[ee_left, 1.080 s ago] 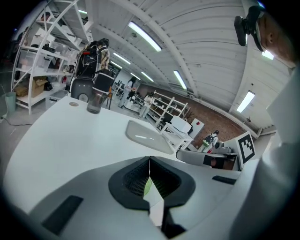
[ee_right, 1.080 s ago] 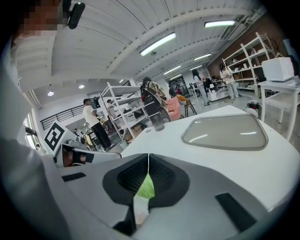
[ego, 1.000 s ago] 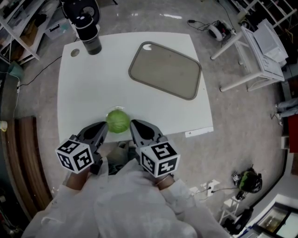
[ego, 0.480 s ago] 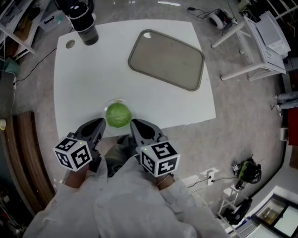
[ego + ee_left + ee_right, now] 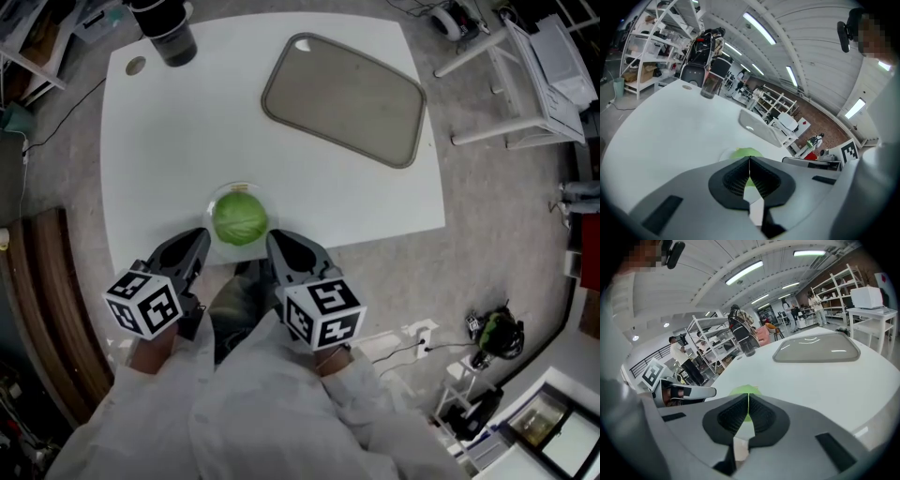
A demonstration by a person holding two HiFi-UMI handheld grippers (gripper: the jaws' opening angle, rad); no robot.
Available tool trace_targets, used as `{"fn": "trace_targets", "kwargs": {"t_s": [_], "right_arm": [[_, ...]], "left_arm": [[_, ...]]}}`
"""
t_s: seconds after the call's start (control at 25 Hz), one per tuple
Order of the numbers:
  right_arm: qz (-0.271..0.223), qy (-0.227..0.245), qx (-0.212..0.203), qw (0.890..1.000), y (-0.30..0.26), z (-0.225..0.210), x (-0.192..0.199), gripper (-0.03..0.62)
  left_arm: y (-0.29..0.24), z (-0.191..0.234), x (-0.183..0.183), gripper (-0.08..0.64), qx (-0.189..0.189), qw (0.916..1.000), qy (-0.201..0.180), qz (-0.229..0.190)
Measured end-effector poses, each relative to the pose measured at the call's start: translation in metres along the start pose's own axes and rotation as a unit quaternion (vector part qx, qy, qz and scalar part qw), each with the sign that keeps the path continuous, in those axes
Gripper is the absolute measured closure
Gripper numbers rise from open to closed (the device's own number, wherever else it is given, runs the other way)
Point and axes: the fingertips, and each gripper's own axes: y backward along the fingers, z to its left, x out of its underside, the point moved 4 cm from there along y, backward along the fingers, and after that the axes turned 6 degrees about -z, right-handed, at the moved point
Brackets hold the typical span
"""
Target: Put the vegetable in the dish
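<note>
We've got left gripper and right gripper both empty, fingers pressed together. Green vegetable sits in the clear dish near the surface front edge, between our gripper tips.

Bare white tabletop open between green round cabbage near, grey rounded tray far right, dark cylindrical cup far left.

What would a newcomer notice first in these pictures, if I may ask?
The bright green round vegetable at the near edge of the white table stands out first. The left gripper and right gripper, both shut, flank it. A grey tray lies at the far right.
</note>
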Motion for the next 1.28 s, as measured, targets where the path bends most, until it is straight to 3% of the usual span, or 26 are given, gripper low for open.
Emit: {"fn": "trace_targets", "kwargs": {"t_s": [0.48, 0.68, 0.96, 1.28], "right_arm": [[0.029, -0.018, 0.017, 0.999, -0.001, -0.017, 0.023, 0.577], [0.039, -0.020, 0.014, 0.999, -0.005, -0.020, 0.031, 0.577], [0.032, -0.043, 0.017, 0.998, -0.010, -0.023, 0.036, 0.577], [0.042, -0.036, 0.033, 0.998, -0.014, -0.029, 0.041, 0.575]], "left_arm": [[-0.008, 0.015, 0.030, 0.551, -0.008, 0.9988, 0.024, 0.041], [-0.014, 0.021, 0.034, 0.551, -0.003, 0.9985, 0.038, 0.040], [-0.015, 0.030, 0.043, 0.551, -0.032, 0.9982, 0.029, 0.041], [-0.017, 0.036, 0.044, 0.549, -0.056, 0.9974, 0.029, 0.035]]}}
